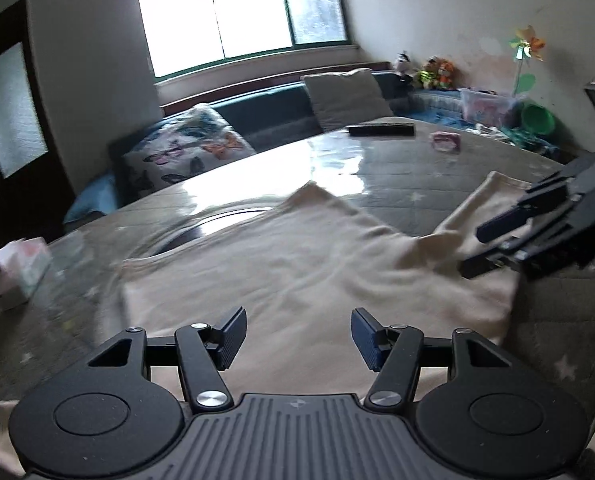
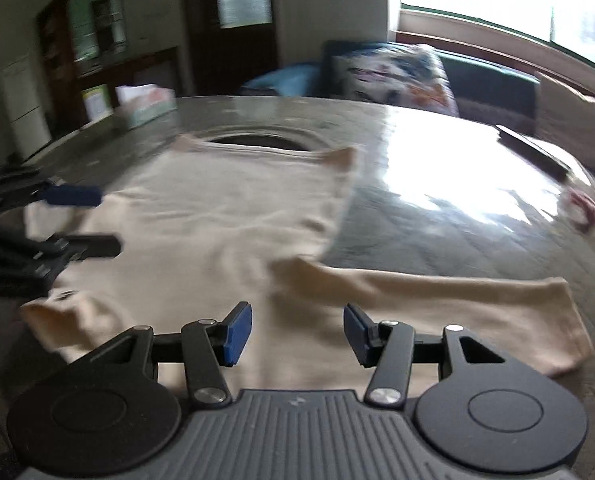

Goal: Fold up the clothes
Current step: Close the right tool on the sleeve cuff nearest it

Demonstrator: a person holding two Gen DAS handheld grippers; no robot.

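Observation:
A cream long-sleeved top [image 1: 297, 272] lies spread on the grey quilted table cover; it also shows in the right wrist view [image 2: 225, 224], with one sleeve [image 2: 457, 300] stretched to the right. My left gripper [image 1: 297, 338] is open and empty just above the garment's body. My right gripper [image 2: 297, 332] is open and empty above the garment near where the sleeve joins. In the left wrist view the right gripper [image 1: 493, 248] hovers open over the sleeve side at the right. In the right wrist view the left gripper [image 2: 93, 220] shows open at the left.
A tissue box [image 1: 21, 272] stands at the table's left edge. A dark remote [image 1: 381, 129] and a small pink object [image 1: 445, 142] lie at the far side. A sofa with cushions [image 1: 185, 148] runs behind the table under the window.

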